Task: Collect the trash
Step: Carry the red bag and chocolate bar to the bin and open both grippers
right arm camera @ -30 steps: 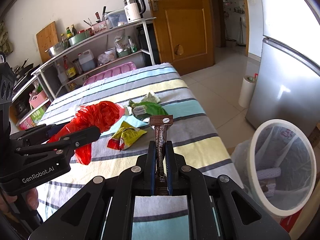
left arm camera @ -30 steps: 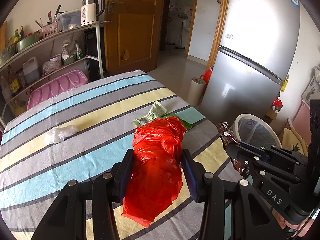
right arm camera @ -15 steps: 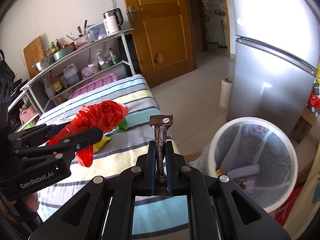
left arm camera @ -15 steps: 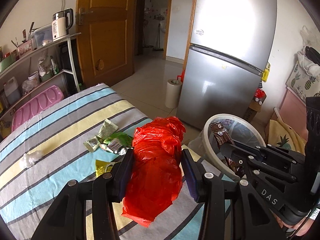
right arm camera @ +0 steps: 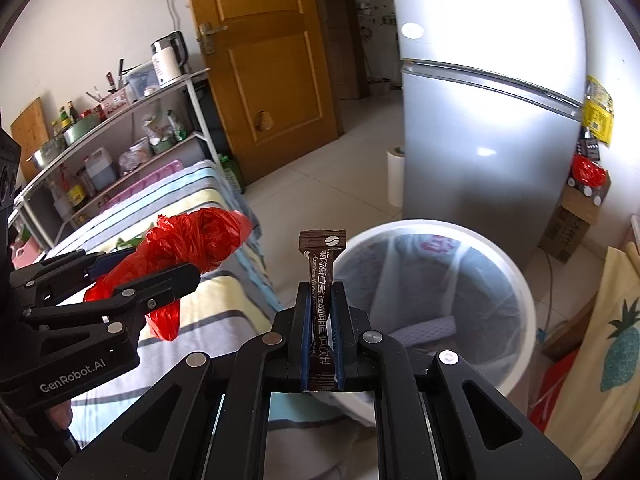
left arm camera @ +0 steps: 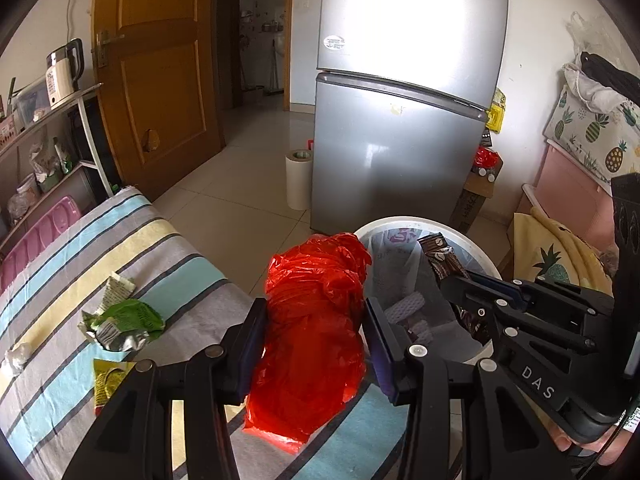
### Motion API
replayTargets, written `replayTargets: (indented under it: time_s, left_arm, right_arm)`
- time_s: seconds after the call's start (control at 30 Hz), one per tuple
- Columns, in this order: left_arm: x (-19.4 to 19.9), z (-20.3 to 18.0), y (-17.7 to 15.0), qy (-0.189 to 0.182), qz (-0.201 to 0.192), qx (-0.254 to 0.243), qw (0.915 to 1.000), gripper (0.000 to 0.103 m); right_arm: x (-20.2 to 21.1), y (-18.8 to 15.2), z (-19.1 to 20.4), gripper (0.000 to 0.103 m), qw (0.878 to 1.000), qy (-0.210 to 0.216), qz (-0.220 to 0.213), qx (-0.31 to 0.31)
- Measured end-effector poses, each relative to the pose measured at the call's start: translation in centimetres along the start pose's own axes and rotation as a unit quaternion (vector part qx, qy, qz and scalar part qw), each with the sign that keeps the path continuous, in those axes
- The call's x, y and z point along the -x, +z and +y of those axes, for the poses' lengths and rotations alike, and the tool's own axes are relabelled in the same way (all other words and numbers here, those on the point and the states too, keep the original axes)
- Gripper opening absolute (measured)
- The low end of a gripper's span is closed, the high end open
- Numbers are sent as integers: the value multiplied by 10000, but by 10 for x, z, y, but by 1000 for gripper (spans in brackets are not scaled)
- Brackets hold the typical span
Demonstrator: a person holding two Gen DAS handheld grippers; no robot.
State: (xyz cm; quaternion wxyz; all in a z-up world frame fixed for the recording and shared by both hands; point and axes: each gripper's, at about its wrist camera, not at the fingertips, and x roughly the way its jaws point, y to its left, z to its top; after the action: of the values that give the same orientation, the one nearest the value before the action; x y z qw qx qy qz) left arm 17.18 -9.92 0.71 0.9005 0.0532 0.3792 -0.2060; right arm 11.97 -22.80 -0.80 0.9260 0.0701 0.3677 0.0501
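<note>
My left gripper (left arm camera: pixel 314 312) is shut on a crumpled red plastic bag (left arm camera: pixel 314 332), held at the table's right end next to the white trash bin (left arm camera: pixel 476 252). The same red plastic bag (right arm camera: pixel 192 240) and left gripper (right arm camera: pixel 192 266) show at the left of the right wrist view. My right gripper (right arm camera: pixel 322 296) is shut on a brown coffee sachet (right arm camera: pixel 322 264) that stands upright at the near rim of the trash bin (right arm camera: pixel 516 276). In the left wrist view the right gripper (left arm camera: pixel 450 280) holds the coffee sachet (left arm camera: pixel 440 258) over the bin's mouth. The lined bin holds white foam pieces.
A striped tablecloth (left arm camera: pixel 100 248) carries a green wrapper (left arm camera: pixel 128 316), a yellow packet (left arm camera: pixel 106 380) and a white scrap (left arm camera: pixel 16 356). A silver fridge (left arm camera: pixel 404 120) stands behind the bin, with a paper roll (left arm camera: pixel 298 180) beside it. Shelves (right arm camera: pixel 120 136) line the left wall.
Both grippers have swung right, from over the table to the trash bin, carrying the red bag and the sachet. The bin now fills the lower right of both views.
</note>
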Motion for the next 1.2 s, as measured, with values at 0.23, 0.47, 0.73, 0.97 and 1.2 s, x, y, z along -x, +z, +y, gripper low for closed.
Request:
replayTargets:
  time_s: [0.23, 0.47, 0.73, 0.97, 1.2]
  left_arm:
    - [-27, -31, 3, 66, 57, -300, 9995, 48]
    - [-53, -49, 4, -43, 288, -356, 9989, 48]
    - [-75, -55, 5, -102, 459, -328, 9984, 48]
    - [-86, -55, 5, -135, 576, -287, 9978, 48]
    - [-83, -56, 7, -75, 538, -252, 9982, 52]
  right_arm:
    - [-8, -4, -35, 9, 9994, -239, 181, -182]
    - [-24, -8, -54, 9, 9977, -539, 389, -156]
    - [-42, -15, -72, 9, 9954, -686, 623, -254]
    - [-48, -16, -80, 12, 9940, -728, 749, -317]
    - [-47, -18, -76, 34, 9943, -706, 737, -319]
